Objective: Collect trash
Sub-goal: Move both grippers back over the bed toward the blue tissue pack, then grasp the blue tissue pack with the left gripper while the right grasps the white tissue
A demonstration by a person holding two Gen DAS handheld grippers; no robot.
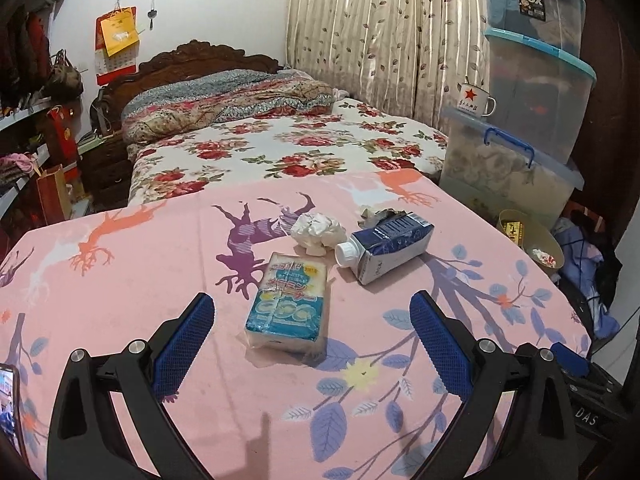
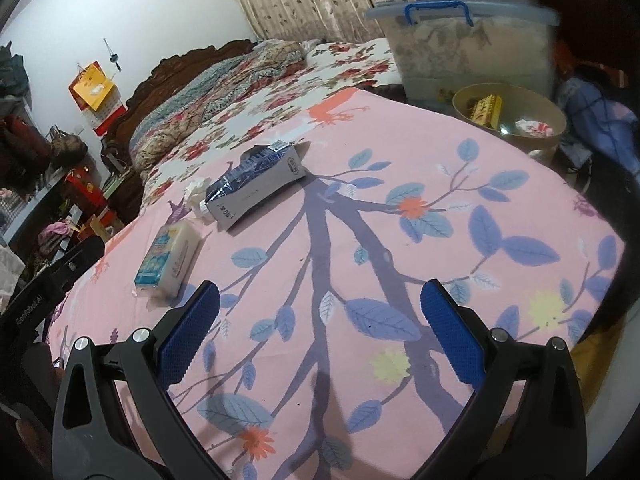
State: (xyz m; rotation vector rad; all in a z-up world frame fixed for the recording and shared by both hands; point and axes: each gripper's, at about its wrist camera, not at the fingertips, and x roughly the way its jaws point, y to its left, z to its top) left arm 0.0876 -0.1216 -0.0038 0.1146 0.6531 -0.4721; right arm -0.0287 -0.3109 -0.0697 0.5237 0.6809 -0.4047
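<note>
The left gripper (image 1: 312,332) hangs with its blue-padded jaws spread wide and nothing between the pads; it sits just above the pink cloth (image 1: 140,280), with the soap pack (image 1: 287,306) lying flat right ahead of the gap. The pack is a clear-wrapped white block with a blue and white printed label, its long side running away from the gripper. Just beyond it lies a crumpled white tissue (image 1: 318,233), and beside that a dark blue and white carton (image 1: 386,246) on its side, dented, white cap pointing toward the pack. A second wad of paper (image 1: 376,214) peeks out behind the carton.

The right gripper (image 2: 320,320) is likewise wide apart and empty, over bare cloth, the carton (image 2: 256,188) well ahead. Past the cloth's far edge stands a tan bin (image 2: 510,120) holding a yellow box and wrappers.
</note>
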